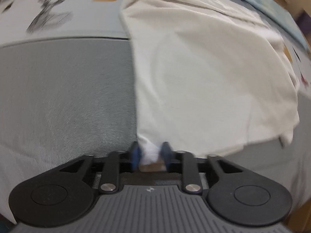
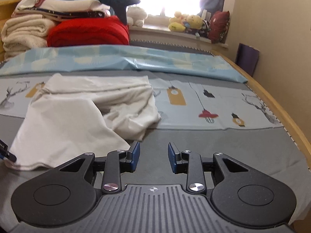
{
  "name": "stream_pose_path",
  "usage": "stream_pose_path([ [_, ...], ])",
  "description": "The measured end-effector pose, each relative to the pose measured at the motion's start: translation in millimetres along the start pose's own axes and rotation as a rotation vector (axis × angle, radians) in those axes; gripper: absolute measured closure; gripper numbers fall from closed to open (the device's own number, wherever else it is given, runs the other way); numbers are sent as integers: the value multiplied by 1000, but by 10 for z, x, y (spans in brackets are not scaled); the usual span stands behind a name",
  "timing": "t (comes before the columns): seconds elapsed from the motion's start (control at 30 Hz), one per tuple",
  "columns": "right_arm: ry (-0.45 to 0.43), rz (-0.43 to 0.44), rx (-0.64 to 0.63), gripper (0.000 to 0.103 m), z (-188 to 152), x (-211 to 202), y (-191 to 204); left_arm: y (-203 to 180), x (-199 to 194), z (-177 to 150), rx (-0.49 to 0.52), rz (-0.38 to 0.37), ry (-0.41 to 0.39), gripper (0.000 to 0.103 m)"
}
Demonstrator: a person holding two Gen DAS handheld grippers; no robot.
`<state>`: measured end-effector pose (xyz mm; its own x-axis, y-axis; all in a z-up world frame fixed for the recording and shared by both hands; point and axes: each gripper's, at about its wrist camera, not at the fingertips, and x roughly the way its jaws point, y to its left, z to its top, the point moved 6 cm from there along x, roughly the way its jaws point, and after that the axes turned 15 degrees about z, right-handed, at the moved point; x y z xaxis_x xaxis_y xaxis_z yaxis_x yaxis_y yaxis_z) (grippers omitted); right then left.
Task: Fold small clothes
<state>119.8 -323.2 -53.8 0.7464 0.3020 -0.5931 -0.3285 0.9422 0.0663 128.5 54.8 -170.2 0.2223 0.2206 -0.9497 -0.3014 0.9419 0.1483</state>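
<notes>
A white garment [image 1: 204, 73] lies spread and rumpled on the bed. My left gripper [image 1: 150, 155] is shut on its near corner, with white cloth pinched between the blue pads. In the right wrist view the same garment [image 2: 77, 112] lies at the left, partly folded over itself, and the tip of the left gripper [image 2: 5, 153] shows at its near-left corner. My right gripper [image 2: 153, 157] is open and empty, low over the grey sheet just right of the garment's near edge.
The bed has a grey and light-blue printed sheet [image 2: 213, 104] and a wooden edge [image 2: 272, 101] at the right. A light-blue cover [image 2: 136, 60] lies across the back. Stacked blankets [image 2: 64, 23] and plush toys [image 2: 186, 22] stand behind, by the window.
</notes>
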Motion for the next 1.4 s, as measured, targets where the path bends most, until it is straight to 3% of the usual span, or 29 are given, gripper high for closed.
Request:
stream_pose_path([
  [0.23,33,-8,109,70,-125,28,-146,224,-297,-252,171,25,-111,97],
  [0.43,54,6,121,70,-102,143,40,841,-252,-733,383,104,-37,97],
  [0.53,85,29,96,70,-104,245,185,1087,-226,-1023,470,50,-2,97],
  [0.63,136,67,95,70,-128,388,312,1183,-297,-1214,525,-41,-16,95],
  [0.7,185,107,120,68,-170,494,425,1255,-314,-1245,517,-63,-28,94],
  [0.8,246,147,141,62,-225,677,583,1394,-275,-1184,456,-53,-25,76],
  [0.83,267,153,142,62,-242,738,640,1434,-285,-1153,432,-56,-28,74],
  [1.0,365,134,160,55,-348,1031,796,1500,-382,-982,308,-94,-49,62],
  [1.23,459,89,228,55,-485,1352,771,1289,-325,-743,234,-105,-33,62],
  [1.27,465,94,216,59,-500,1368,789,1239,-302,-712,237,-108,-33,62],
  [1.3,471,108,193,75,-514,1377,813,1184,-264,-681,244,-108,-31,62],
  [1.37,483,141,152,91,-530,1346,863,1106,-211,-678,265,-94,-18,62],
  [1.4,472,157,132,93,-512,1292,858,1064,-199,-689,276,-86,-12,62],
])
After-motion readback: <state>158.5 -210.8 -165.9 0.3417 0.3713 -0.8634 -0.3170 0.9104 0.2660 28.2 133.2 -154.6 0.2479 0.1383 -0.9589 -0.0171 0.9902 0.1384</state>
